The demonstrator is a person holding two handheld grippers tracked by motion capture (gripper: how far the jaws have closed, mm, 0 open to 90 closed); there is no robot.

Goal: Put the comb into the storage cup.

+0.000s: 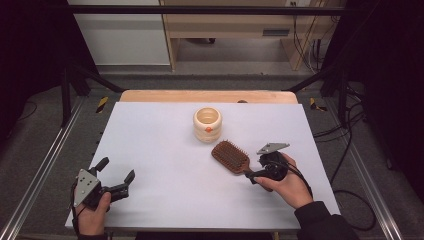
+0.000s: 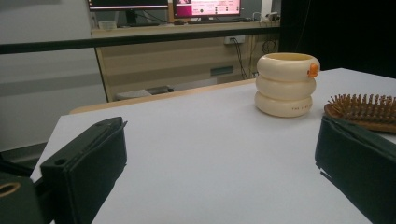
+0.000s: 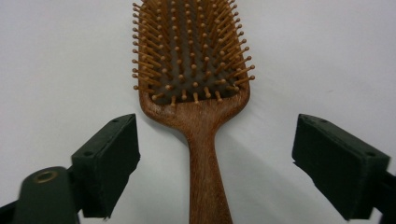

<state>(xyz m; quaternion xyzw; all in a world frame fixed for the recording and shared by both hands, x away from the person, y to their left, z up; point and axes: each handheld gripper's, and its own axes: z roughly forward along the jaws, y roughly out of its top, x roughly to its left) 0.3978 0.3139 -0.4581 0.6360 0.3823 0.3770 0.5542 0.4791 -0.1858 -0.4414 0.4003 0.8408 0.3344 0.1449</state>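
Observation:
A wooden paddle hairbrush [image 1: 231,156] lies bristles up on the white table top [image 1: 165,150], right of the middle. My right gripper [image 1: 251,174] sits at the handle end of the brush. In the right gripper view its jaws stand wide open on either side of the brush handle [image 3: 205,177], and neither pad touches the wood. A cream ringed cup [image 1: 207,124] with an orange spot stands upright beyond the brush. My left gripper [image 1: 117,169] rests near the front left corner, open, with nothing between its jaws. It faces the cup [image 2: 286,84] and the brush [image 2: 362,109].
The table's wooden back edge [image 1: 207,96] lies behind the cup. Black frame posts and metal rails [image 1: 45,165] flank the table, and cables [image 1: 350,150] trail on the floor at the right. A wooden desk [image 1: 235,25] stands farther back.

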